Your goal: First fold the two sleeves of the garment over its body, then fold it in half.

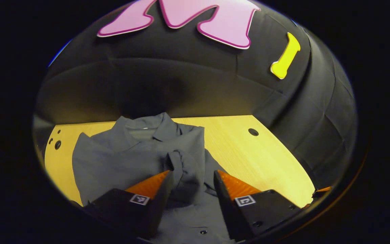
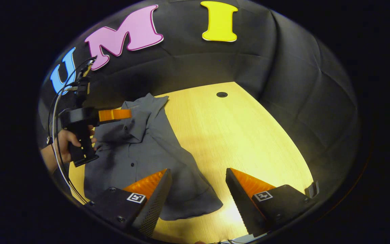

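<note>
At lower centre, the left gripper (image 1: 192, 181) stands wide open over the folded sleeve (image 1: 181, 166); the right gripper (image 2: 198, 189), also open and empty, aims at the other sleeve (image 2: 195, 200)

Dim booth, overhead glare on table (image 2: 249, 142), edges fisheye-warped.

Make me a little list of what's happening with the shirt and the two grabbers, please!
garment: grey button-up shirt, spread on the wooden table, collar toward the far wall
sleeve near left gripper: bunched up on the shirt's body, between the open fingers
sleeve near right gripper: lying flat out on the table, not folded over yet
left gripper: open, over the shirt
right gripper: open, above the flat sleeve's edge and bare table
hand: holds the left gripper's handle
fold in half: not done
</note>
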Available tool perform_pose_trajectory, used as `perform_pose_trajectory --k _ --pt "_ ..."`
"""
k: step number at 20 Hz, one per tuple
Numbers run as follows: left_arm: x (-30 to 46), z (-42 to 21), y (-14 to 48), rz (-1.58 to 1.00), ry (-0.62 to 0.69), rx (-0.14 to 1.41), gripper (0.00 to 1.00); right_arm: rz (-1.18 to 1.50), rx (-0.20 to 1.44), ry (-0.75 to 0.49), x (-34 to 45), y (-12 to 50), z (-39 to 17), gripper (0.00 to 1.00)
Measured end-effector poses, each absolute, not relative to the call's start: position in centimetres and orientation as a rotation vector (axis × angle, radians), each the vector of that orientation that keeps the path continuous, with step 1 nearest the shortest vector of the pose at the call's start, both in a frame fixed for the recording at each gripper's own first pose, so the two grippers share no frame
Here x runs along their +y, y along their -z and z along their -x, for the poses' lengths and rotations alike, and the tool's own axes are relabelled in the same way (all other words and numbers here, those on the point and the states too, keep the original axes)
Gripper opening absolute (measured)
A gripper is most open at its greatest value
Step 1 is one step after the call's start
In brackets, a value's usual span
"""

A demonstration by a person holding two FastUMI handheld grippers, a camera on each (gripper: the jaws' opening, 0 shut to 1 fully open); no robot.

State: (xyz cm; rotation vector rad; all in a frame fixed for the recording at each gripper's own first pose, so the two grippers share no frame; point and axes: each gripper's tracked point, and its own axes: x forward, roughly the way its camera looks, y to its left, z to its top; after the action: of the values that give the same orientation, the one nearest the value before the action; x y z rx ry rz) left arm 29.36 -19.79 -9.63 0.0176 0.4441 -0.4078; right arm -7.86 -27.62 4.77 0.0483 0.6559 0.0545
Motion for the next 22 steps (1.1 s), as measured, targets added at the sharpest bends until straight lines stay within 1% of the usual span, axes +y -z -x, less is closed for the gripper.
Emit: perform_pose_trajectory --k 2,3,8,12,14,17,18,19,22 --pt "-16.7 -27.0 10.5 -0.021 0.373 0.453 0.93 -0.035 0.675 -0.076 -27.0 -4.1 7.6 0.99" --pt "-15.1 -25.7 10.8 -0.021 0.357 0.456 0.95 -0.031 0.684 -0.087 -26.8 -3.6 7.5 0.99" --pt "-5.8 -16.6 14.7 -0.039 0.254 0.507 0.96 0.041 0.803 -0.168 -25.7 0.6 8.6 0.99" --pt "1.3 -9.7 19.1 -0.141 0.166 0.577 0.96 0.053 0.858 -0.163 -26.0 2.8 8.9 0.99" --pt "4.0 -6.9 21.1 -0.129 0.117 0.621 0.96 0.055 0.874 -0.152 -26.2 3.4 8.6 0.99" --pt "6.9 -4.1 22.8 -0.065 0.047 0.654 0.96 0.072 0.892 -0.144 -26.4 4.6 8.4 0.99" --pt "7.5 -3.7 23.0 -0.049 0.027 0.657 0.92 0.08 0.898 -0.142 -26.4 4.9 8.4 0.99" --pt "8.0 -3.2 23.4 -0.035 0.016 0.663 0.96 0.085 0.904 -0.141 -26.4 5.3 8.4 0.99" --pt "8.7 -2.9 24.7 -0.034 0.003 0.689 0.96 0.069 0.943 -0.146 -26.1 6.6 8.9 1.0"
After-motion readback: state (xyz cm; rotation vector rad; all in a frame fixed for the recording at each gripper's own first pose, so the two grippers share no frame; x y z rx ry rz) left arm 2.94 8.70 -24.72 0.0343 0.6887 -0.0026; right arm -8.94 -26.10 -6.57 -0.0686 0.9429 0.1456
